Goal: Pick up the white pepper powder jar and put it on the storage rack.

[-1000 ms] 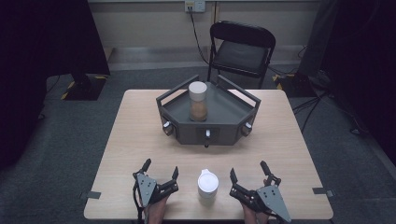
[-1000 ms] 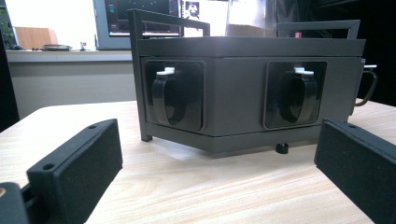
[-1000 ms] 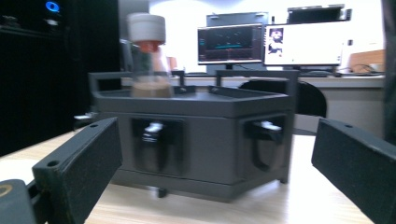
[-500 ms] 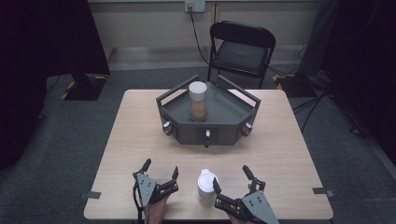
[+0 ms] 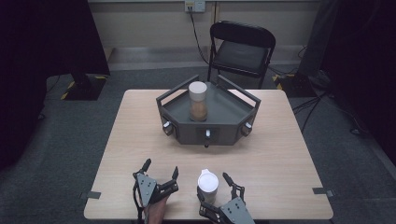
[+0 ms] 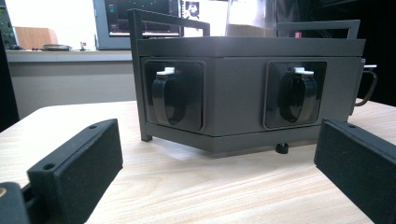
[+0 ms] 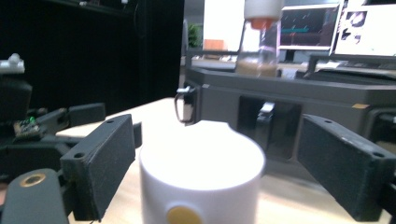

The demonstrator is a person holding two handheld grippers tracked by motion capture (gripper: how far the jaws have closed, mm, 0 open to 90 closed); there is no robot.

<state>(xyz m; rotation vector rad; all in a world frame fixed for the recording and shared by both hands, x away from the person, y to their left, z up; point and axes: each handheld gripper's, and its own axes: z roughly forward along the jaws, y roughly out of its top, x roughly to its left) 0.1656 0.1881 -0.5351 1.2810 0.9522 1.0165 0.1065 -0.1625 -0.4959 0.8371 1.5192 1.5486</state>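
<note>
At the near edge of the pale wooden counter (image 5: pixel 140 140), a short white plastic cylinder with a lid (image 5: pixel 208 185) stands upright between the jaws of the right claw (image 5: pixel 212 191), which have just been closing around it but do not yet press. The left claw (image 5: pixel 161 169) rests open beside it, holding nothing. No writing is readable; a yellow dot marks the cylinder's side.

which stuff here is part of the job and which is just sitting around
In the job:
white container, between the jaws
right tool, jaws just closing around it, left pad touching, right pad apart

Sitting around:
grey tray
jar in it
folding chair
left tool
</note>
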